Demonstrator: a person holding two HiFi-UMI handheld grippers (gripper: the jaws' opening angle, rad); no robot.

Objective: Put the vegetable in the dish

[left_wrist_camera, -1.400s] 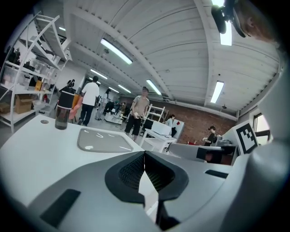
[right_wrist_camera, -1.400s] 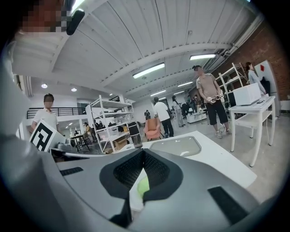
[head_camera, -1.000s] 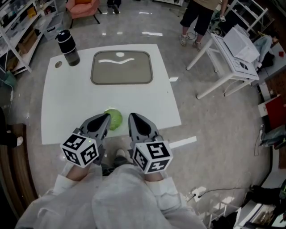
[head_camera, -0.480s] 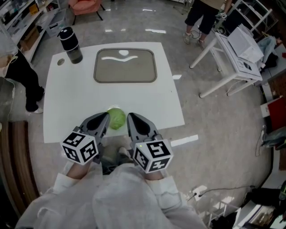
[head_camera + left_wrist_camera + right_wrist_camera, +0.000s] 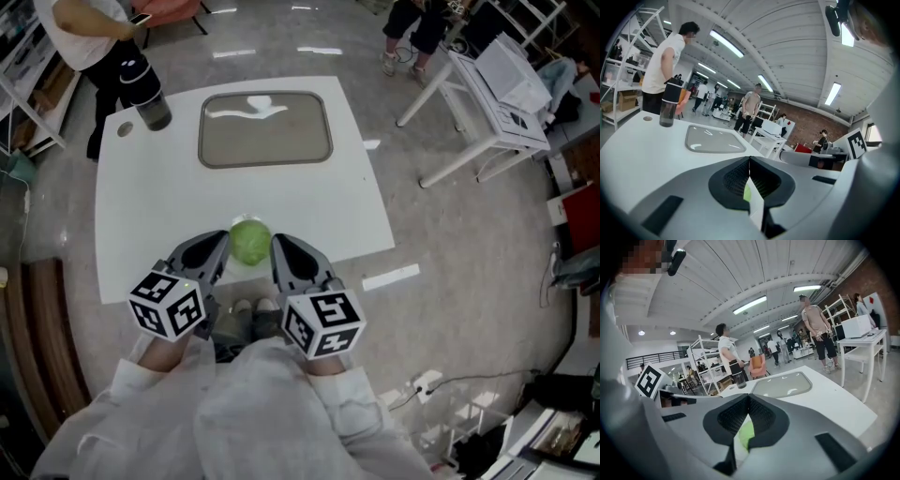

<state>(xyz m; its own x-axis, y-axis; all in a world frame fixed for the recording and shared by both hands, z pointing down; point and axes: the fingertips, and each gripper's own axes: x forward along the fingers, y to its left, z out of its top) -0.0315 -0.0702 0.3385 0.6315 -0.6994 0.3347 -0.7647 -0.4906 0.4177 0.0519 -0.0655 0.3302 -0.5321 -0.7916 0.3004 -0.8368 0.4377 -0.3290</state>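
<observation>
Barely started tbh: the green cabbage [image 5: 249, 241] sits at the table's [image 5: 150, 197] near edge between the left gripper [image 5: 222, 244] and right gripper [image 5: 277, 247], both clamped shut on nothing, far-edge dish [image 5: 281, 141] not filled yet.

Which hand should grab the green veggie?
Probably both: the left gripper and right gripper, both shut, flank the green vegetable equally closely, with the dish straight ahead.

smooth matt white table [image 5: 141, 216], glossy dish [image 5: 265, 128] catching light, shiny polished floor [image 5: 450, 234], soft grey cloth sleeves [image 5: 159, 389].
</observation>
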